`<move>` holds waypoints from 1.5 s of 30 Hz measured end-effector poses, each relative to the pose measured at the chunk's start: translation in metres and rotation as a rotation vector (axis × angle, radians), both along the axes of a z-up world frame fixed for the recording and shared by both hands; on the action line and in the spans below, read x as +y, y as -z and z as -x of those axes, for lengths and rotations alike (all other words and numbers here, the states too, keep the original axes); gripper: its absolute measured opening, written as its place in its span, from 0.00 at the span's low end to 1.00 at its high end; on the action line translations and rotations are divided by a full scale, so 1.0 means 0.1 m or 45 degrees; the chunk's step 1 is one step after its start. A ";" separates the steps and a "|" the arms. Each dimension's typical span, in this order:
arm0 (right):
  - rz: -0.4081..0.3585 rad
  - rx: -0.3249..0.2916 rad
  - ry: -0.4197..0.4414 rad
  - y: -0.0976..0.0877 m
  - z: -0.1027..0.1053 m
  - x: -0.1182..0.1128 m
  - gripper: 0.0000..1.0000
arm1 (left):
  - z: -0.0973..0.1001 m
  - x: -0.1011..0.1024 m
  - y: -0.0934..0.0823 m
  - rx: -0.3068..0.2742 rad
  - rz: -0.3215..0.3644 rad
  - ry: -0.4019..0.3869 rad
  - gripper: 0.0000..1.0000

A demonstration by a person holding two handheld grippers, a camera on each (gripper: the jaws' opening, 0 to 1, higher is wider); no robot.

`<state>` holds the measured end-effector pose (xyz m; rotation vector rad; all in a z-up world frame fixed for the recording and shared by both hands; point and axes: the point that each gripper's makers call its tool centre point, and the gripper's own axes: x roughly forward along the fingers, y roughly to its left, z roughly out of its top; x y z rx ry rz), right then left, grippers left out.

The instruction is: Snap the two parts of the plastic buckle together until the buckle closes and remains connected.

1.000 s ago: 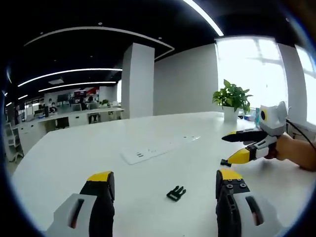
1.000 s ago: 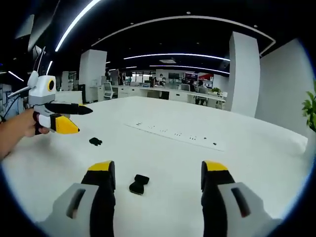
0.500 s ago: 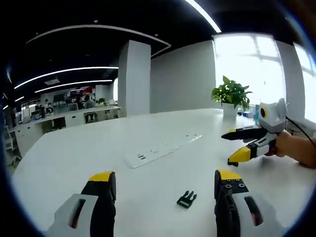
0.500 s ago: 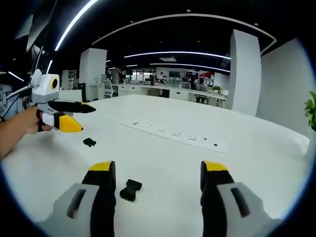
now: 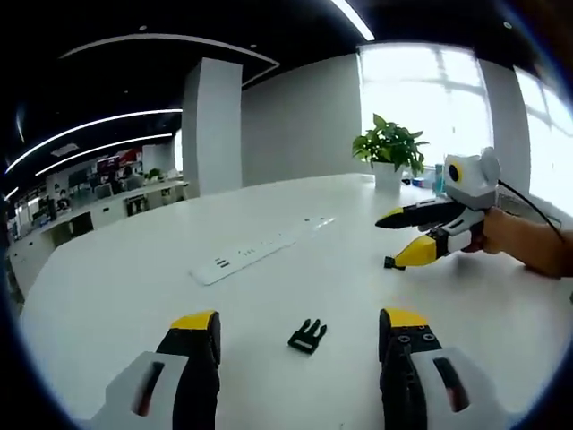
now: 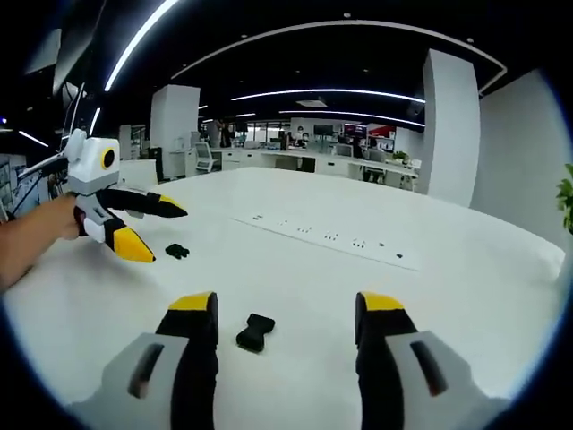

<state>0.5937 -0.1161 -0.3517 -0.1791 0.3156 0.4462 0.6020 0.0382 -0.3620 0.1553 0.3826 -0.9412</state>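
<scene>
Black pronged buckle part [image 5: 307,335] lies between left claw's [image 5: 298,333] spread jaws.

The pronged buckle half [image 5: 307,335], small and black, lies flat on the white tabletop [image 5: 134,287], prongs showing at one end. The socket buckle half [image 6: 254,332], black and blocky, lies flat well apart from it, unjoined.

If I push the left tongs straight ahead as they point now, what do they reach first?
Most likely the pronged buckle half, lying on the white table between the open left tongs and just ahead of them. Depth is uncertain; beyond it the table looks free up to the power strip.
</scene>
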 end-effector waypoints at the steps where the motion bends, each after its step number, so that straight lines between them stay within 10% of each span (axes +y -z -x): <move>1: 0.002 0.002 -0.002 0.01 0.00 0.00 0.60 | 0.01 0.00 0.00 -0.001 -0.004 0.009 0.68; 45: 0.036 0.052 -0.050 0.10 0.12 0.05 0.42 | 0.20 -0.12 0.17 0.108 -0.054 0.146 0.37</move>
